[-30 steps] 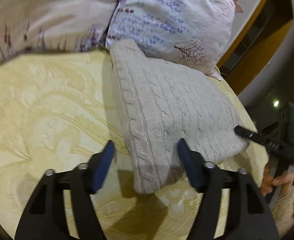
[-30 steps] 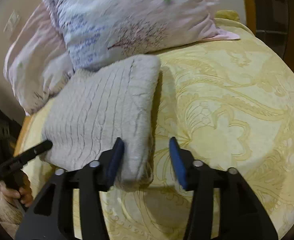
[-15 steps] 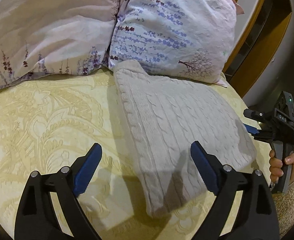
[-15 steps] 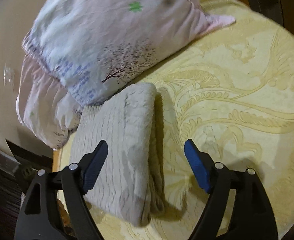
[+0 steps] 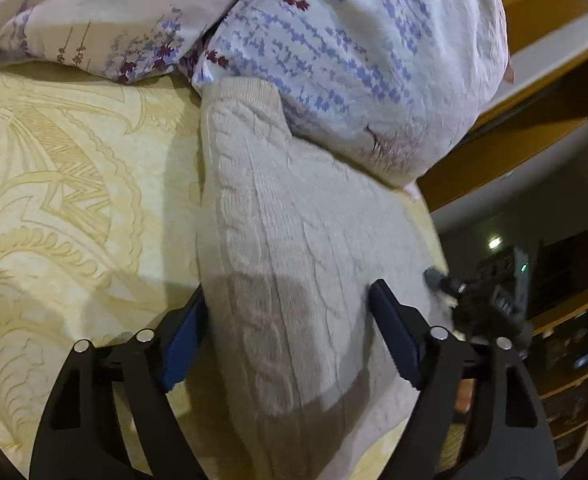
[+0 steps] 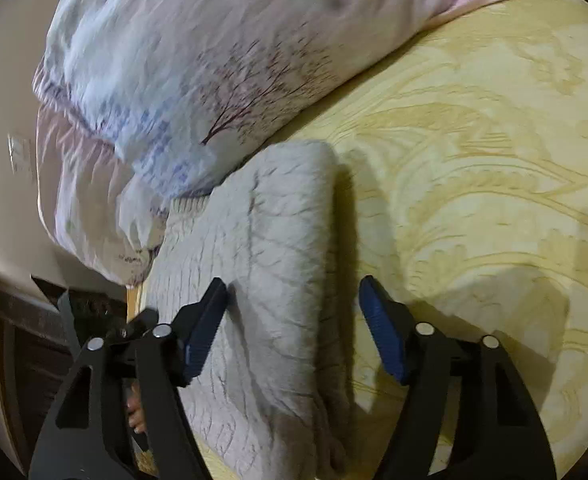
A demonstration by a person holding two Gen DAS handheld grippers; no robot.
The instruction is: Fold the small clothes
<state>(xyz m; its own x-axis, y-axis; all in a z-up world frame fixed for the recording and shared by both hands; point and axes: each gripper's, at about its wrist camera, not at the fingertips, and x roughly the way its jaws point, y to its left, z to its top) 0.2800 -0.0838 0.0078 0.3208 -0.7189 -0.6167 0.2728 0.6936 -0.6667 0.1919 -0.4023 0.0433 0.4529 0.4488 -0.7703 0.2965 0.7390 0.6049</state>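
A folded cream cable-knit sweater (image 5: 294, 240) lies on the yellow bedspread (image 5: 74, 200), its far end against a pillow. My left gripper (image 5: 288, 292) straddles the sweater's left folded edge. Its jaws are closing: the left pad (image 5: 186, 328) sits at the edge and the right pad (image 5: 394, 332) rests on top of the knit. My right gripper (image 6: 294, 282) straddles the edge on the sweater's (image 6: 262, 260) other side, jaws also closing. One of its pads (image 6: 204, 328) rests on the knit and the other (image 6: 382, 332) hangs over the bedspread, a gap away from the fold.
Two floral pillows (image 5: 354, 60) crowd the sweater's far end. The bed's edge runs just past the sweater (image 5: 434, 232), with dark wooden shelves (image 5: 574, 360) beyond. The right gripper (image 5: 446, 284) shows blurred there. Patterned bedspread (image 6: 474, 160) stretches away on the other side.
Both grippers pulled back and spread wide half a second ago, then dropped in close and narrowed around the sweater's two side edges. The sweater has stayed where it was.
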